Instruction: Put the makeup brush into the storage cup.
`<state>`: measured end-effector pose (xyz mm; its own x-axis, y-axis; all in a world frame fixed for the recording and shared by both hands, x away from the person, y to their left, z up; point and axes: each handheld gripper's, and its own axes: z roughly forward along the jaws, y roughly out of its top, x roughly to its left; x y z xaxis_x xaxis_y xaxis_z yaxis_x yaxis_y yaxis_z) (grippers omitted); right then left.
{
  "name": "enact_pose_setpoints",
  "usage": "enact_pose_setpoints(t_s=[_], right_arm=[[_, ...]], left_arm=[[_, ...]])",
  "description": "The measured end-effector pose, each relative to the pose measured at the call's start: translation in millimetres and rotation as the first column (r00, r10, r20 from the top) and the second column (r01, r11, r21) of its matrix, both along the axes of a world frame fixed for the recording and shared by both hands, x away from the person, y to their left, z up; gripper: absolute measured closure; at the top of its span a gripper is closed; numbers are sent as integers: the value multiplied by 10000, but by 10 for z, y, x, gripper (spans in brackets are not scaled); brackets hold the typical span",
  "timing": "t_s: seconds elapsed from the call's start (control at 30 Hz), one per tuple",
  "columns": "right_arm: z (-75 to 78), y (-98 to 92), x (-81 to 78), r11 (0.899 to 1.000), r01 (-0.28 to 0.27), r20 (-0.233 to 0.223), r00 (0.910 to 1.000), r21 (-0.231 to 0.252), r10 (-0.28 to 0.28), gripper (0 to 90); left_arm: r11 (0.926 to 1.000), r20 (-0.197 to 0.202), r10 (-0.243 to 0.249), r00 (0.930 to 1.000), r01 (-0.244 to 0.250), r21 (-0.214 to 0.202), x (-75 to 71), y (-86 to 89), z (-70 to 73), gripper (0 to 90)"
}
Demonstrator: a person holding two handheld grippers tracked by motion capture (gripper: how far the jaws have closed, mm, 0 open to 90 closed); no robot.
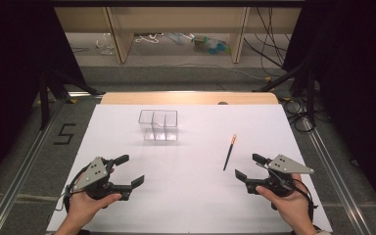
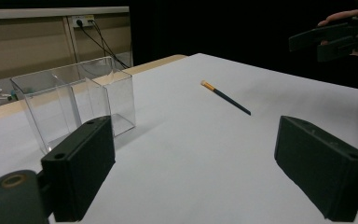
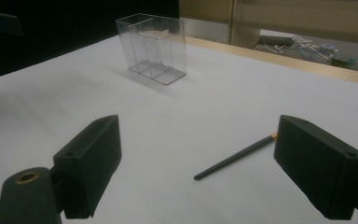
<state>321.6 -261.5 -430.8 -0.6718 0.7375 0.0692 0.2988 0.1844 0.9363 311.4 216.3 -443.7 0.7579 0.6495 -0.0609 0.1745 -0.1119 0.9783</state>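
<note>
A thin dark pencil with an orange end (image 1: 229,152) lies on the white table (image 1: 186,196), right of centre. It also shows far ahead in the left gripper view, pencil (image 2: 226,97), and close between the jaws' line of sight in the right gripper view, pencil (image 3: 235,157). A clear plastic holder with compartments (image 1: 158,125) stands upright toward the back; the holder (image 2: 74,102) and holder (image 3: 152,47) look empty. My left gripper (image 1: 132,170) is open near the front left, nothing between its jaws. My right gripper (image 1: 250,166) is open at the front right, just right of the pencil's dark tip.
A wooden strip (image 1: 188,98) runs along the table's far edge. Metal rails (image 1: 24,166) flank both sides, with cables (image 1: 298,115) on the floor at the right. In the left gripper view the other gripper (image 2: 335,39) shows at the far right.
</note>
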Motion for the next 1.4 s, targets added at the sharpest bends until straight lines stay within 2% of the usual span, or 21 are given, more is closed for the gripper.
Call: enact_pose_setpoints(t_s=[0.1, 0.13, 0.2, 0.27, 0.3, 0.33, 0.43, 0.47, 0.5, 0.57, 0.63, 0.73, 0.77, 0.8, 0.87, 1.0, 1.17, 1.23, 1.27, 1.37, 1.4], right_arm=[[0, 3, -3, 9999, 98, -35, 9999, 128, -97, 161], [6, -7, -8, 9997, 234, -61, 9997, -11, -234, 162], [-2, -5, 7, 9999, 111, -51, 9999, 126, -111, 164], [9, -15, 14, 9998, 175, -9, 9998, -49, -175, 166], [29, -26, 1, 9992, 274, -247, 9993, -277, -280, 166], [23, -22, 32, 9992, 318, 42, 9995, -253, -317, 167], [23, -11, 53, 9988, 422, -142, 9990, -245, -426, 172], [17, -10, 91, 9969, 527, -182, 9984, -581, -539, 173], [10, 3, 106, 9976, 469, -338, 9982, -511, -487, 173], [11, 10, 153, 9953, 602, -328, 9975, -761, -629, 173], [20, 31, 201, 9953, 591, -430, 9971, -766, -626, 174], [25, 62, 261, 9942, 655, -431, 9967, -858, -694, 176], [27, 108, 329, 9932, 654, -591, 9957, -959, -712, 176], [27, 108, 329, 9932, 654, -591, 9957, -959, -712, 176], [26, 150, 406, 9856, 802, -762, 9928, -1489, -923, 176], [7, 257, 599, 9783, 822, -1409, 9839, -1903, -1101, 177], [3, 334, 788, 9739, 887, -1850, 9743, -2087, -1284, 177], [-2, 343, 826, 9737, 932, -1807, 9747, -2079, -1319, 177], [-2, 353, 891, 9708, 1004, -1973, 9696, -2177, -1445, 181], [-10, 365, 947, 9686, 1086, -2040, 9666, -2236, -1554, 182], [-10, 371, 966, 9667, 1133, -2160, 9625, -2295, -1641, 182]], left_arm=[[10000, -4, -5, 10000, 5, -16, 1, -2, 0, 121], [10000, -51, 5, 10000, -5, -46, -2, -6, -2, 121], [10000, -65, -25, 10000, 25, -25, -2, -7, -5, 122], [10000, -80, -15, 10000, 16, 17, 0, -4, -8, 122], [10000, -75, -20, 10000, 21, 25, 1, -4, -8, 123], [10000, -29, -34, 10000, 34, 67, 4, -2, -7, 124], [9999, -40, -63, 10000, 63, 79, 9, -11, -12, 125], [10000, -128, -55, 9999, 56, 48, 10, -21, -17, 126], [10000, -128, -55, 9999, 56, 48, 10, -21, -17, 127], [9999, -38, -115, 9999, 115, 120, 15, -20, -14, 129], [10000, -127, -66, 9999, 67, 14, 10, -23, -16, 130], [9999, -64, -92, 9999, 93, 93, 14, -19, -16, 130], [9999, -38, -117, 9999, 117, 120, 15, -19, -15, 132], [9999, -49, -116, 9999, 117, 111, 14, -21, -15, 132], [9999, -43, -125, 9999, 125, 114, 13, -24, -15, 133], [9998, -55, -131, 9999, 132, 137, 15, -23, -17, 135], [9998, -91, -154, 9998, 155, 115, 14, -27, -18, 139], [9998, -73, -180, 9998, 181, 117, 13, -28, -18, 140], [9993, 24, -310, 9995, 309, 192, 21, -25, -15, 141], [9993, 21, -325, 9995, 324, 187, 22, -26, -17, 141], [9993, 16, -323, 9995, 322, 185, 23, -26, -18, 141]])
